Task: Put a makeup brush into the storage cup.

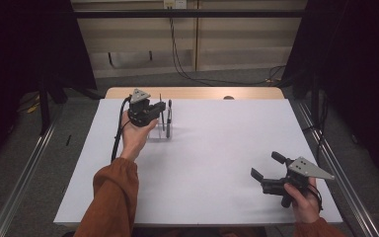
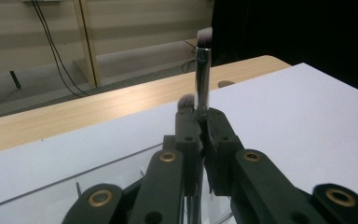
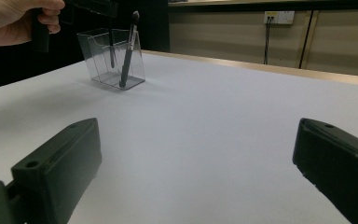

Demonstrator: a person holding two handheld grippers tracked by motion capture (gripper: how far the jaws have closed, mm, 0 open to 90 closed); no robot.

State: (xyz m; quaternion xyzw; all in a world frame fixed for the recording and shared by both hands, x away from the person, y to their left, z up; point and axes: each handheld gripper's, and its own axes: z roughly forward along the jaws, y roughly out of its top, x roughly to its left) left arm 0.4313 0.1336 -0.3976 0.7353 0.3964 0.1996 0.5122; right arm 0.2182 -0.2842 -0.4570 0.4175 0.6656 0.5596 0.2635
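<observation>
The makeup brush (image 2: pixel 203 70) is standing upright between the jaws of the left claw (image 1: pixel 159 106), which is clenching on its shiny handle just above the clear holder (image 3: pixel 112 58) at the far left of the white surface (image 1: pixel 212 163). In the left gripper view the jaws are pressing together on the handle, with the bristle tip rising above them and a second brush (image 2: pixel 185 102) showing its tuft just behind the jaw tips; in the right gripper view one dark brush is leaning inside the holder while another handle is hanging down into it from the left claw. The right claw (image 1: pixel 267 170) is resting released near the person's right edge of the surface, jaws wide apart and grasping nothing, well apart from the holder. Judging by this, the step in hand is either seating the brush in the holder or lifting it out, and I cannot tell which. Doing it well is likely calling for keeping the handle vertical, moving straight along its axis, and avoiding the neighbouring brush and the holder's rim, since the light clear box could be tipping or sliding under any sideways push.
</observation>
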